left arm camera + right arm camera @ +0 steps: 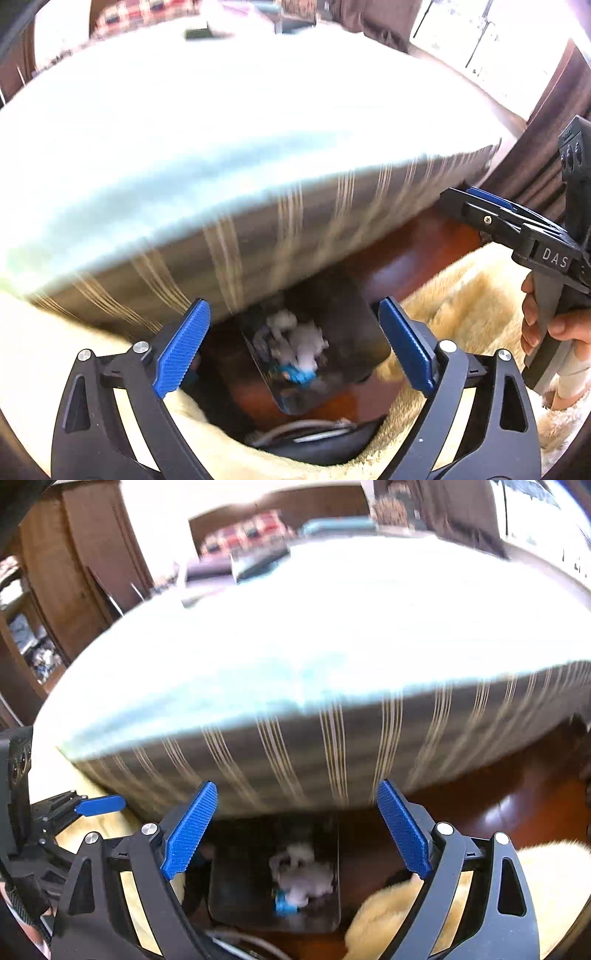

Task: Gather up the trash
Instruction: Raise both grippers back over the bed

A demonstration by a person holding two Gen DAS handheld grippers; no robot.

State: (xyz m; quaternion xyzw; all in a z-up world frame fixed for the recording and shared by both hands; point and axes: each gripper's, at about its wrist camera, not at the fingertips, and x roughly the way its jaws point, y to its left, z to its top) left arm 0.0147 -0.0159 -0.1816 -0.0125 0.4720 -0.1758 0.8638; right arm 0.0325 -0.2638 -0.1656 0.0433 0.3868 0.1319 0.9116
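"DAS" reads white on your right gripper [480,206], side-on, jaws looking nearly closed there. In its own view the ribbed blue pads [190,834] stand wide, empty. Your left gripper [295,350] gapes wide too, holding nothing. Below sits a dark bin [273,875] on glossy wood floor [498,805], crumpled white tissue trash [303,875] and a blue scrap [284,904] inside. A striped mattress [332,746] overhangs it; cream fluffy rug [461,302] alongside.

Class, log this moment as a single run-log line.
left gripper: open, empty | right gripper: open, empty | dark rectangular trash bin: on floor beside striped bed, holds crumpled white tissues
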